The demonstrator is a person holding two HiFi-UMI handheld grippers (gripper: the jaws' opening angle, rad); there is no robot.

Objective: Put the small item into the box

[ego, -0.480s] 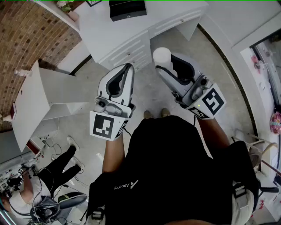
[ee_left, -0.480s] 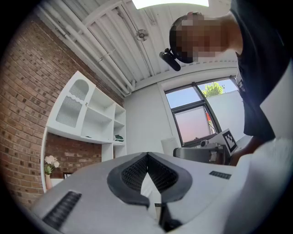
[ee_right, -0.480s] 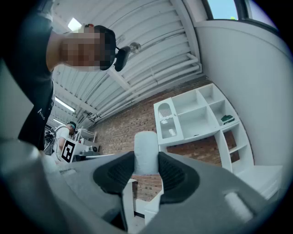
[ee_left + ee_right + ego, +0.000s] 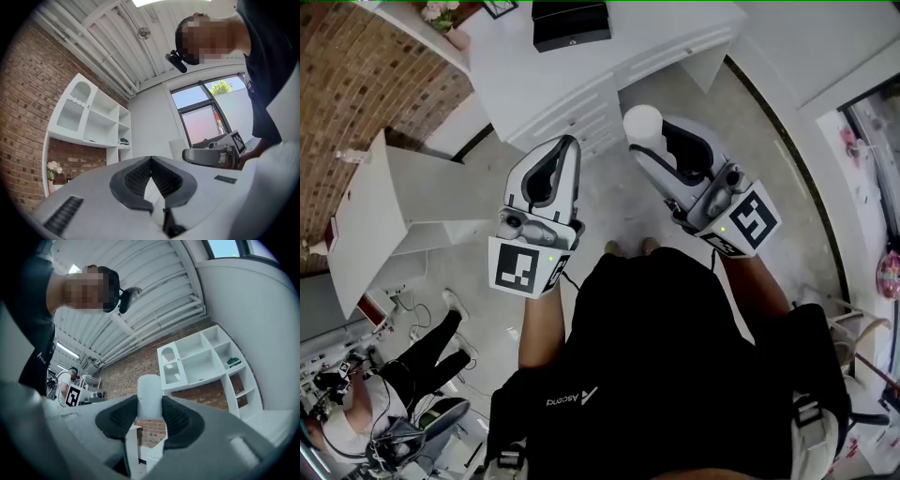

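Floor [image 4: 614, 202] under upturned right tongs [image 4: 150, 409] with cylinder [image 4: 150, 389]

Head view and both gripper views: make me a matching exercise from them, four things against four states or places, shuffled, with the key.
Things:
1. left gripper
2. right gripper
3. white cylinder
4. black box

States or places:
A. rests on the white counter
B. jaws together, nothing between them
C. gripped between two jaws, its end sticking out past them
D. jaws pressed on a thing

Pairs: 1-B, 2-D, 3-C, 4-A
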